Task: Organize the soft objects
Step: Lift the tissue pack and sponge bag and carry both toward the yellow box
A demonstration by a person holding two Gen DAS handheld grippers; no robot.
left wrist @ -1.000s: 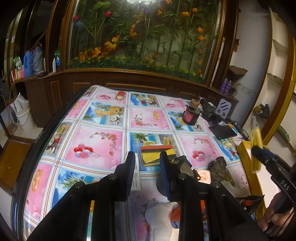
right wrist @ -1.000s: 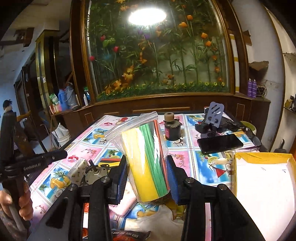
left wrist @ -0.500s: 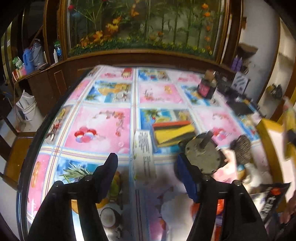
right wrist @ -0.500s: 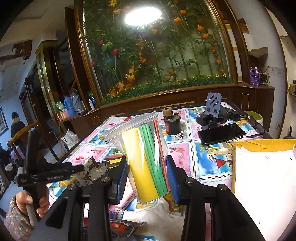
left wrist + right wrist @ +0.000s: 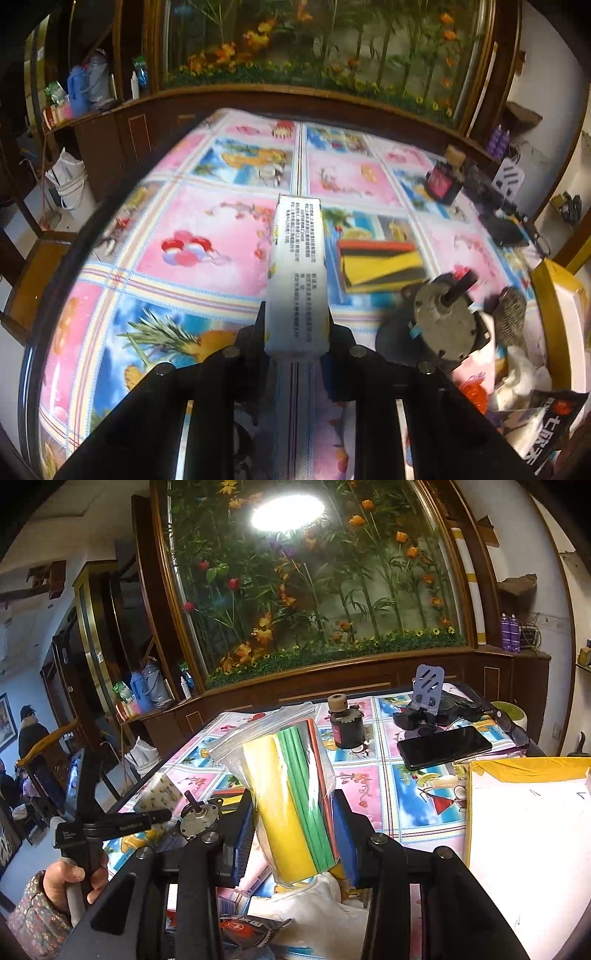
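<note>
A white printed tissue pack [image 5: 299, 258] stands lengthwise between the fingers of my left gripper [image 5: 295, 326]. The jaws are closing and the pads press on its near end, above the flowered tablecloth [image 5: 199, 229]. From the right wrist view the same pack [image 5: 160, 794] shows at the left, in front of a person's hand on the handle. My right gripper [image 5: 293, 834] is shut on a clear zip bag of yellow, green and red sponge sheets [image 5: 291, 794], held upright over the table.
A grey motor [image 5: 439, 325], a stack of yellow and red sponges [image 5: 380, 262] and a steel scourer [image 5: 511, 310] lie right of the pack. A white box with yellow rim [image 5: 524, 812], a phone [image 5: 443, 746], a dark bottle [image 5: 343, 723], white cloth [image 5: 314, 904] and a snack packet [image 5: 543, 424] crowd the right.
The left gripper opened wide, sank toward the table and came shut around the tissue pack. The right gripper kept its hold on the bag and barely moved.
</note>
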